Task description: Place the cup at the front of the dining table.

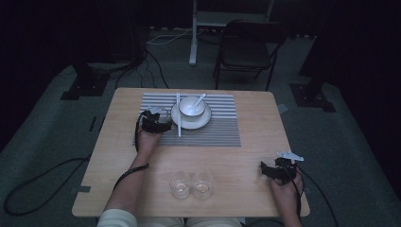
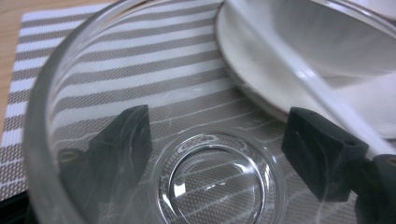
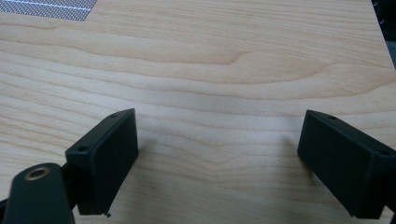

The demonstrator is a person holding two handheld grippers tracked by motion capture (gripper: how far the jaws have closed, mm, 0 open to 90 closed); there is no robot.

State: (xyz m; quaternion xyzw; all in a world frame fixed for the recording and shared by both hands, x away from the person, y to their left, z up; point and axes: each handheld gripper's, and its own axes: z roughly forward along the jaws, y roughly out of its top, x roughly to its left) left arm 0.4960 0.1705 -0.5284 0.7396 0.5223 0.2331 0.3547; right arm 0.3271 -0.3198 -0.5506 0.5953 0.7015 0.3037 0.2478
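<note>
One glass [image 2: 154,140] clamped in your left gripper [image 1: 156,122], over placemat's [image 1: 222,130] left edge beside saucer [image 1: 191,123]. Chopstick [image 1: 178,113] close (easy knock). Right gripper [image 1: 279,170] open, empty, table's [image 1: 246,156] right edge.

A wooden table [image 1: 246,142] is standing on a grey carpeted floor [image 1: 340,142]. A striped placemat [image 1: 222,123] is lying across the far middle of the table. A white plate [image 1: 190,124] is sitting on the placemat, and a white bowl [image 1: 191,106] is resting on the plate with a white spoon [image 1: 200,99] leaning in it. A white chopstick [image 1: 178,116] is lying across the plate's left edge. Two small clear glasses [image 1: 191,184] are standing just beside each other near the table's front edge. Beyond the table, a dark chair [image 1: 246,52] is standing beside a white post [image 1: 193,33], and black cables [image 1: 151,66] are trailing over the floor.
</note>
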